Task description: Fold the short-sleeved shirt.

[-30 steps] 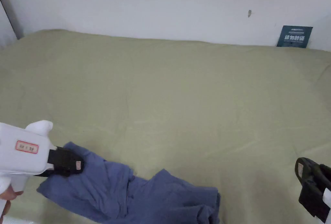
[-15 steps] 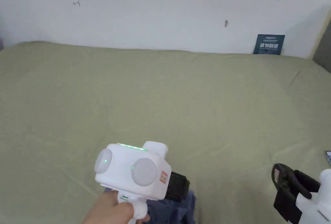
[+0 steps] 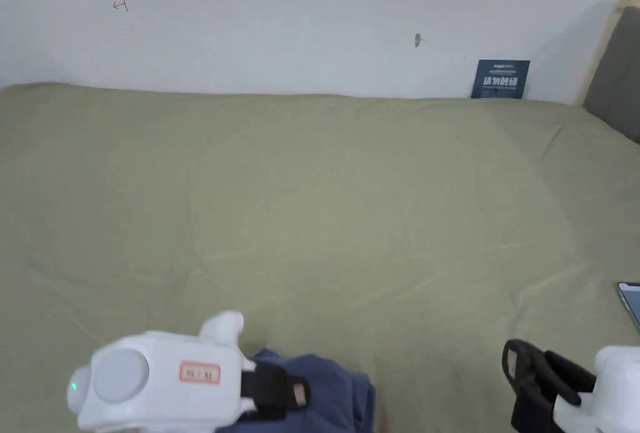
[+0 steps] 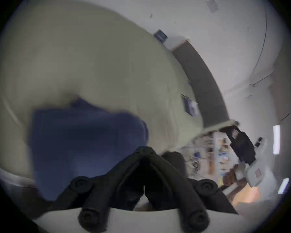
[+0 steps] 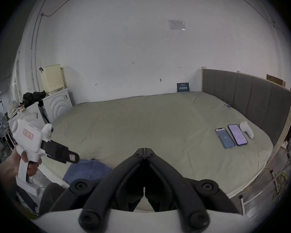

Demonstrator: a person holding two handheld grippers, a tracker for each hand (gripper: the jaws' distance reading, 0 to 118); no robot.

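1. Blue cotton-looking short-sleeved shirt [image 3: 325, 390] lies bunched in a loose heap at the near edge of the olive-green bed sheet [image 3: 350, 203]; soft folds, no flat panel showing, sleeves and collar can't be made out.
2. In the right gripper view the shirt [image 5: 89, 169] is a rumpled mound near the bed's near edge, left of centre. In the left gripper view it is a dark blue blur [image 4: 84, 135], heavily motion-smeared, no detail readable.
3. Left tongs [image 3: 294, 393]: white pistol-grip body, black jaws, over the near part of the shirt. In its own view the jaws [image 4: 144, 150] meet at the tips, together, no cloth visible between them. In the right gripper view the tip [image 5: 72, 157] sits just above the shirt heap; contact with the cloth can't be confirmed.
4. Right tongs [image 3: 522, 368]: low right in the head view, over bare sheet, well apart from the shirt. In its own view the tips [image 5: 144, 150] are together, nothing gripped.
5. Hand [image 5: 26, 162] wraps the left tongs' handle.
6. Two dark smartphones [image 5: 231, 137] and a white controller-shaped device [image 5: 246, 131] lie side by side on the sheet near the grey padded headboard [image 5: 245, 92], well away from the shirt.
7. Small dark blue sign [image 3: 500, 79] leans against the white wall [image 3: 300, 15] at the far side of the bed.
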